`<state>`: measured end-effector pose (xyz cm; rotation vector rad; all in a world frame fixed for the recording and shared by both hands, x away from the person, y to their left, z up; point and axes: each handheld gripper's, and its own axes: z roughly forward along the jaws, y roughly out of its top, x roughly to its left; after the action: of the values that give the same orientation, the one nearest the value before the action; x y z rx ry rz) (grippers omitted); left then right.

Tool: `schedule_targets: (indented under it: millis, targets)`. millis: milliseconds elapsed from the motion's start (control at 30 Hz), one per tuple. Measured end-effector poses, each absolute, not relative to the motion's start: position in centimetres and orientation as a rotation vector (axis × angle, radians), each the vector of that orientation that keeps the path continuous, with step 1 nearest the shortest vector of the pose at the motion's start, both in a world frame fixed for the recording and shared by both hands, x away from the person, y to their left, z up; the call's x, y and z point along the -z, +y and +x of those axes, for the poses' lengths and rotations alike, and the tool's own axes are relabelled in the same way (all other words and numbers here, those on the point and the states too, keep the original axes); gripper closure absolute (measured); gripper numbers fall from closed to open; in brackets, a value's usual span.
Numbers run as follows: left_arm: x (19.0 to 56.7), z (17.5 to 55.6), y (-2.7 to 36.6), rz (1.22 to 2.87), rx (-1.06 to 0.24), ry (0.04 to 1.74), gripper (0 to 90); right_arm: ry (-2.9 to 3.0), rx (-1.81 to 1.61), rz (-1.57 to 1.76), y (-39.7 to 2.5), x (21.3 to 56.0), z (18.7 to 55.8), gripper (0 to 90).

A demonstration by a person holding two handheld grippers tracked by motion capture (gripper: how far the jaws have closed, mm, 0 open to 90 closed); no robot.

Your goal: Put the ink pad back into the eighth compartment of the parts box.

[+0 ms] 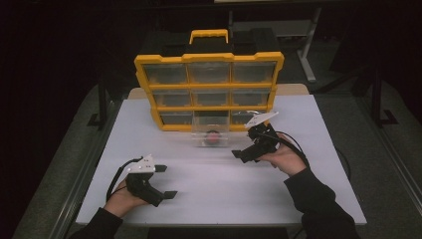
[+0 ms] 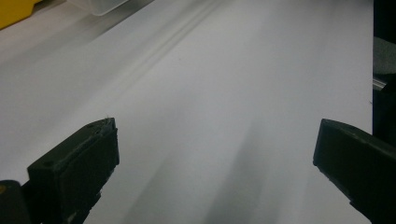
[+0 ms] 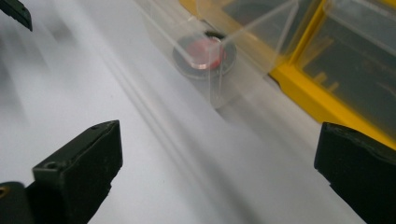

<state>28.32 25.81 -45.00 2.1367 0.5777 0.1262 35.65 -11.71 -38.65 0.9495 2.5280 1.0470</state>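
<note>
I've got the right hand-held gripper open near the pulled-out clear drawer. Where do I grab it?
Take the clear drawer by its front wall, coming from the table's near side with the right hand-held gripper. That wall stands upright and juts out from the yellow organizer; one jaw should probably go inside, above the round red-and-dark part.

The drawer (image 3: 219, 60) at the table's far edge is motion-blurred, so the red-centred disc (image 3: 204, 56) inside cannot be identified. The organiser (image 3: 327, 70) runs off the frame's top and right.
</note>
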Motion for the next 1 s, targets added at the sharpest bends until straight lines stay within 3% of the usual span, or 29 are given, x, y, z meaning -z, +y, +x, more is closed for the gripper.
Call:
schedule_targets:
  millis: [1000]
  targets:
    - [44.9,28.3,25.8,2.138,-0.137,0.569,0.0,2.376,-1.161,0.993,-17.4,43.3,29.5,0.0]
